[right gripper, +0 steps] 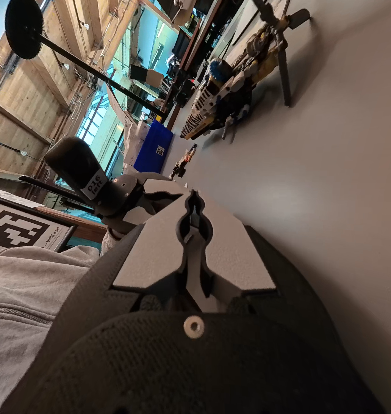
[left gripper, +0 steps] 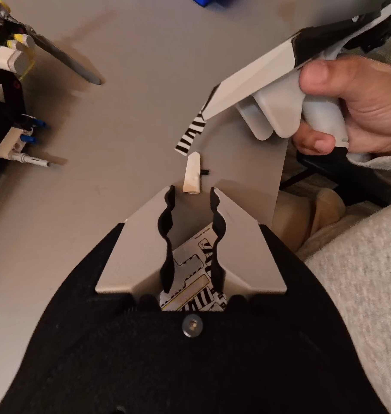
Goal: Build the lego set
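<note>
My left gripper (left gripper: 192,190) is open and empty, low over the grey table (left gripper: 134,134). A small white lego piece (left gripper: 192,174) lies just beyond its fingertips, with a tiny black pin (left gripper: 205,172) beside it. A sticker sheet (left gripper: 190,280) lies under its fingers. My right gripper (left gripper: 207,112) comes in from the upper right, shut on a black-and-white striped sticker (left gripper: 190,136) that hangs above the white piece. In the right wrist view the right gripper (right gripper: 193,192) has its jaws closed. The partly built lego helicopter (right gripper: 226,98) stands farther along the table, also at the far left in the left wrist view (left gripper: 8,94).
The helicopter's grey rotor blade (left gripper: 67,60) reaches over the table. A blue box (right gripper: 153,152) and several small loose parts (right gripper: 183,161) sit at the table's far edge. The table's near edge (left gripper: 279,179) runs by a person's lap. A framed sign (right gripper: 22,230) stands to the left. Spacing between my two grippers at the tips: around 6 cm.
</note>
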Demonstrator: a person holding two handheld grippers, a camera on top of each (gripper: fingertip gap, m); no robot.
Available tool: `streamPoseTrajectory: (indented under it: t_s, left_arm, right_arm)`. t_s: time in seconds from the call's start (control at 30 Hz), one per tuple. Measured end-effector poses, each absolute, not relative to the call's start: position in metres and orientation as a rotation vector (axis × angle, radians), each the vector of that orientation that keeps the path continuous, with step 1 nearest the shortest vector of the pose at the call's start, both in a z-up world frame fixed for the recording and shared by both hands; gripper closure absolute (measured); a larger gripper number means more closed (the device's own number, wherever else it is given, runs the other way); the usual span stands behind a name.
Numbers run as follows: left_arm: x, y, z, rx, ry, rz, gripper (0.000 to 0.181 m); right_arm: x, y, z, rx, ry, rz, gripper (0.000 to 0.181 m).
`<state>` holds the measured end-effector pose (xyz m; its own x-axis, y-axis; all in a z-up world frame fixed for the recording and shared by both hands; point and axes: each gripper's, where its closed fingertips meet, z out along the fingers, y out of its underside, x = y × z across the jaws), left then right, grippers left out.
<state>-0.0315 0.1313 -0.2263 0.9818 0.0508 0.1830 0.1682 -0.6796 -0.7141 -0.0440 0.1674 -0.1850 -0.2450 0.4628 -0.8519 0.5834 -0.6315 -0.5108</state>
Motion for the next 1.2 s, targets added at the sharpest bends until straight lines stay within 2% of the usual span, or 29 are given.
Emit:
streamPoseTrajectory:
  t_s: [0.47,1.2]
  left_arm:
    - [-0.031,0.134,-0.226,-2.309,-0.155,-0.213,0.148]
    - [-0.034,0.134,-0.230,-2.344,-0.060,-0.069,0.159]
  right_arm:
    - [-0.038,0.158,-0.198,1.842,1.432,-1.785,0.181]
    - [-0.042,0.156,-0.205,1.757,1.428,-1.615,0.181]
